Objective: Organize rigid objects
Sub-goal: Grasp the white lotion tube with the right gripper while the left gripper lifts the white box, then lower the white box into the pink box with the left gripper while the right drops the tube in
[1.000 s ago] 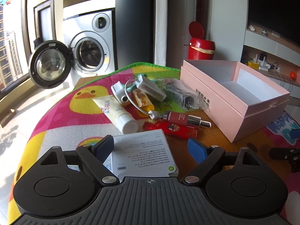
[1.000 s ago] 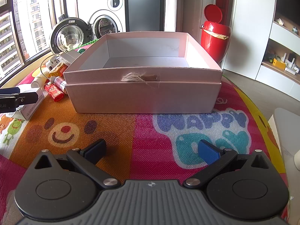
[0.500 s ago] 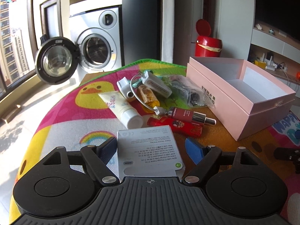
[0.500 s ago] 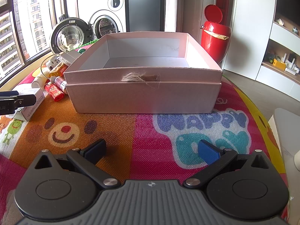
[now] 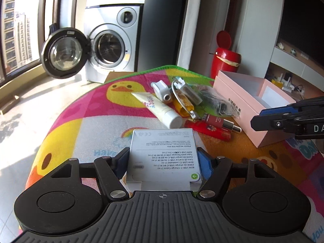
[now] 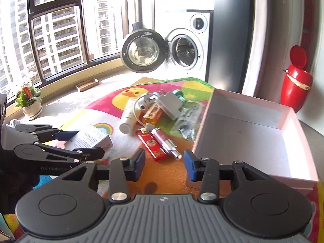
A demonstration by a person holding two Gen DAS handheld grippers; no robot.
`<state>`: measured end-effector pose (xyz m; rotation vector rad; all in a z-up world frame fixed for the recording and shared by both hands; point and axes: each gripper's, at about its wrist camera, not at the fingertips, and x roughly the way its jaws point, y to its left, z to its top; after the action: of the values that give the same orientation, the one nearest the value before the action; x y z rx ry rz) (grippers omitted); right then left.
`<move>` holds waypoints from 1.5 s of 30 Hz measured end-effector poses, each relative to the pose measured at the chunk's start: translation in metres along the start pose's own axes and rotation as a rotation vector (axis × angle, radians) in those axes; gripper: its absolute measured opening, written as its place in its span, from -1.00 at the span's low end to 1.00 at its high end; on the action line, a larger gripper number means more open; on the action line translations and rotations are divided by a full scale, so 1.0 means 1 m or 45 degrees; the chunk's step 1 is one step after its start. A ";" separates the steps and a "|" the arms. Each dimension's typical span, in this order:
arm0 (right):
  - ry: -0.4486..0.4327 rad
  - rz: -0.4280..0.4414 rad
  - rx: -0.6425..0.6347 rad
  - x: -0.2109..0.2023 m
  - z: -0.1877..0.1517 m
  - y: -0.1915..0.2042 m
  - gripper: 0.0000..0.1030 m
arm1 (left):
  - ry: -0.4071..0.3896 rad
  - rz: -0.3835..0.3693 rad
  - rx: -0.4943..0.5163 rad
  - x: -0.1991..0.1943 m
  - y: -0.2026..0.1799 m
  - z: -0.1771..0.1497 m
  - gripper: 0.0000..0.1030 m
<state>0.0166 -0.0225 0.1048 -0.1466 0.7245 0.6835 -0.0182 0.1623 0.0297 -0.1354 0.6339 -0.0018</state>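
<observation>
My left gripper (image 5: pixel 164 162) is shut on a white cable box (image 5: pixel 164 154), its blue pads pressed on both sides; the box also shows in the right wrist view (image 6: pixel 89 138). A pile of small items lies beyond it: a white tube (image 5: pixel 160 109), a red lighter (image 5: pixel 206 129), a red lipstick-like bottle (image 5: pixel 220 121), a white adapter (image 5: pixel 162 91). The open pink box (image 5: pixel 253 99) stands to the right. My right gripper (image 6: pixel 164 162) is open and empty, above the mat beside the pink box (image 6: pixel 253 137), near the red lighter (image 6: pixel 154 145).
The items lie on a colourful cartoon mat (image 5: pixel 97 109) on a round table. A washing machine (image 5: pixel 113 46) with its door open stands behind. A red bin (image 5: pixel 224 58) stands behind the pink box. A potted plant (image 6: pixel 29 101) is by the window.
My left gripper has closed on the white cable box. My right gripper has swung left and forward, from facing the pink box's front to hovering by its left side near the pile.
</observation>
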 end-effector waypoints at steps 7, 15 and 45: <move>0.018 0.144 -0.098 0.090 0.061 0.066 -0.61 | -0.010 0.053 -0.120 -0.016 0.051 -0.005 0.44; 0.177 -0.149 -0.225 0.155 0.071 0.077 -0.38 | -0.014 -0.067 -0.176 -0.019 0.055 -0.011 0.44; -0.171 -0.278 0.158 -0.198 -0.099 -0.083 -0.59 | -0.107 -0.485 0.251 -0.004 -0.158 0.088 0.45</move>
<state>-0.0947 -0.2257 0.1512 -0.0641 0.6096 0.4345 0.0370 0.0172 0.1216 -0.0639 0.5130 -0.4233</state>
